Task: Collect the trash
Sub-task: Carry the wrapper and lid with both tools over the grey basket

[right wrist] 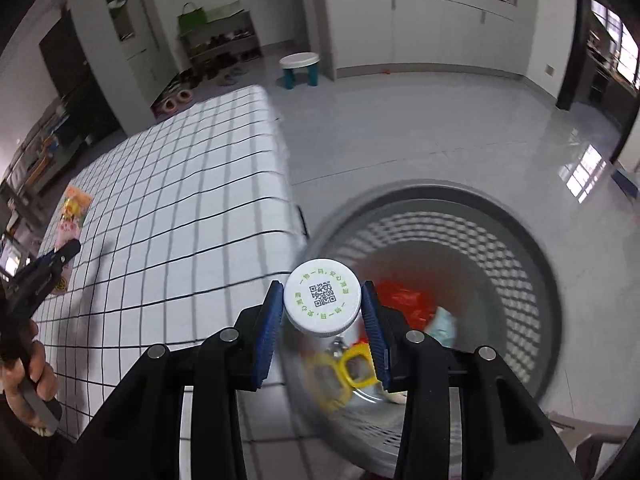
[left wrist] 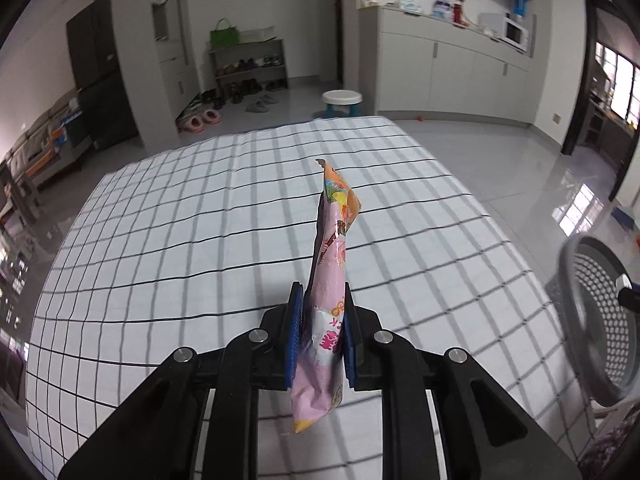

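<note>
Though tilted, wrapper (left wrist: 330, 280) between jaws.

- We are seeing the checked tablecloth (left wrist: 192, 240) lying bare ahead of the left gripper (left wrist: 320, 332), nothing blocking a pass.
- The grey mesh basket (right wrist: 500, 240) is standing open beside the table edge, its mouth unobstructed; the red and yellow trash (right wrist: 400, 300) is lying low inside.
</note>
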A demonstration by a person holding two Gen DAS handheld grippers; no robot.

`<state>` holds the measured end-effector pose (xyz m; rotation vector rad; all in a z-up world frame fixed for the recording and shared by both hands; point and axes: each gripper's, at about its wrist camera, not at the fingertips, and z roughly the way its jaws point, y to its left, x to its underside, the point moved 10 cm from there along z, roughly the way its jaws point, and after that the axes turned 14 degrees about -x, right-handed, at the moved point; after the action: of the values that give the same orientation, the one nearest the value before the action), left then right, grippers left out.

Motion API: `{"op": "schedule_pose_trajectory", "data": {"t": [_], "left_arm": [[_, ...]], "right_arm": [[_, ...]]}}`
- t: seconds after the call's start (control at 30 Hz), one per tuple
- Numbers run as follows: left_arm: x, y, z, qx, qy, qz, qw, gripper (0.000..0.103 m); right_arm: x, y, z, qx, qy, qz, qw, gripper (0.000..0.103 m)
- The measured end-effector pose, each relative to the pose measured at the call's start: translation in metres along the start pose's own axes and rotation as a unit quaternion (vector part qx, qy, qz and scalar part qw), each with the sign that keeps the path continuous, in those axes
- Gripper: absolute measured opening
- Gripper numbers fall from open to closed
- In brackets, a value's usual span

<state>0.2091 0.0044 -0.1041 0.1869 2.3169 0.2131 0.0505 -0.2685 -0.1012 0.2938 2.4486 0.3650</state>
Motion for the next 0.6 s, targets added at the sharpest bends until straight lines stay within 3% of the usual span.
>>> {"op": "schedule_pose_trajectory", "data": {"t": [0.3,0.6], "left_arm": [[0.001,-0.086,-0.053,0.064,-0.014,0.03,0.9974,0.018],[0.014,-0.168,-0.093,0.109,-0.011,0.077,0.991,0.018]], "right_arm": [[0.012,-0.055,-0.047,0.01,-0.021,0.032,0.999,0.039],[0.024,-0.09,-0.052,-0.002,-0.026,0.061,0.998,0.039]]}}
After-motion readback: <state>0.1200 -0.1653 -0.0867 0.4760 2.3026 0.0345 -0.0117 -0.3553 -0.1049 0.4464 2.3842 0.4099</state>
